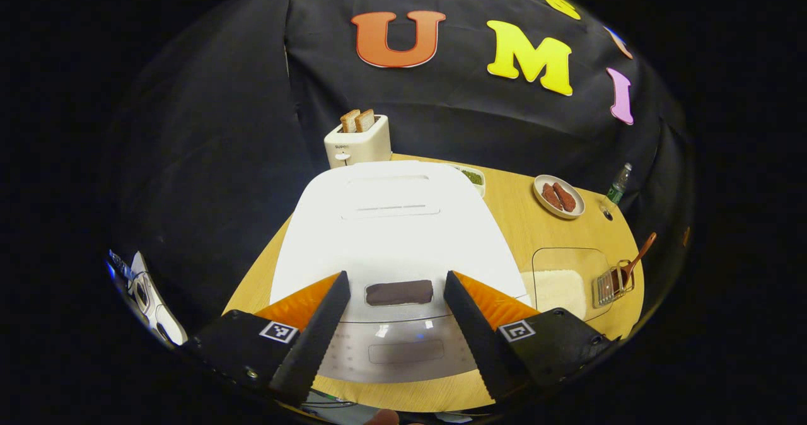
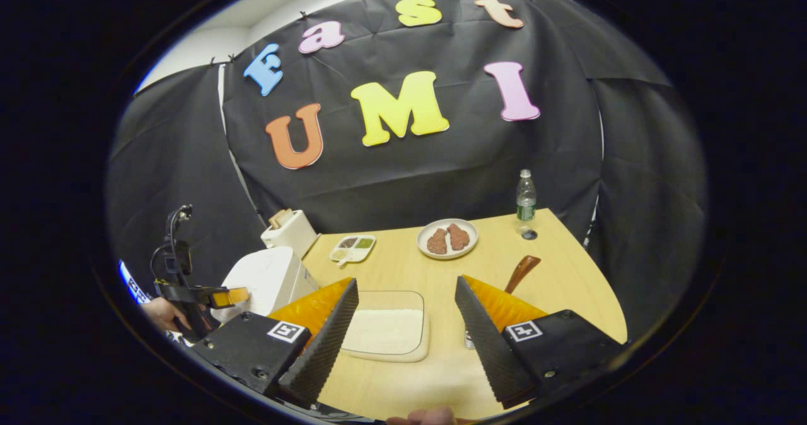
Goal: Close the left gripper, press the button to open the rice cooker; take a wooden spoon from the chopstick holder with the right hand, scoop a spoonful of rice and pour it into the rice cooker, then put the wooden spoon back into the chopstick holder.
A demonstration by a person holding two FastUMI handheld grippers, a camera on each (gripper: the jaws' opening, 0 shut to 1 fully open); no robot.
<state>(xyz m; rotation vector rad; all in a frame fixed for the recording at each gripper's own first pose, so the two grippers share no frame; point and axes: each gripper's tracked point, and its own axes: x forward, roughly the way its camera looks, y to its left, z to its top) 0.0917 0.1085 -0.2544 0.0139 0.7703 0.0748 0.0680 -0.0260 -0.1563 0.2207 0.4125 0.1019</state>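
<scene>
Your left gripper (image 1: 394, 324) is spread wide, holding nothing, hovering over the front of the rice cooker (image 1: 391, 223); the dark button (image 1: 399, 292) sits between the fingers, untouched; lid is down. Rice cooker takes the near left part of the table (image 1: 523, 223); just right of it the clear tray of rice (image 1: 558, 286); right of that the wire chopstick holder (image 1: 610, 284) with the wooden spoon (image 1: 638, 258) standing tilted in it. Behind the cooker: toaster (image 1: 357, 140) with two slices up, a divided dish (image 1: 473, 178), plate of brown pieces (image 1: 558, 196), bottle (image 1: 618, 184) at the far edge.

Your right gripper (image 2: 403, 333) is also released, empty, above the table's near edge; the tray of rice lies between its fingers; spoon handle shows just past the right finger; holder mostly hidden behind that finger. Left gripper and your hand (image 2: 161, 311) show at the cooker's left.
</scene>
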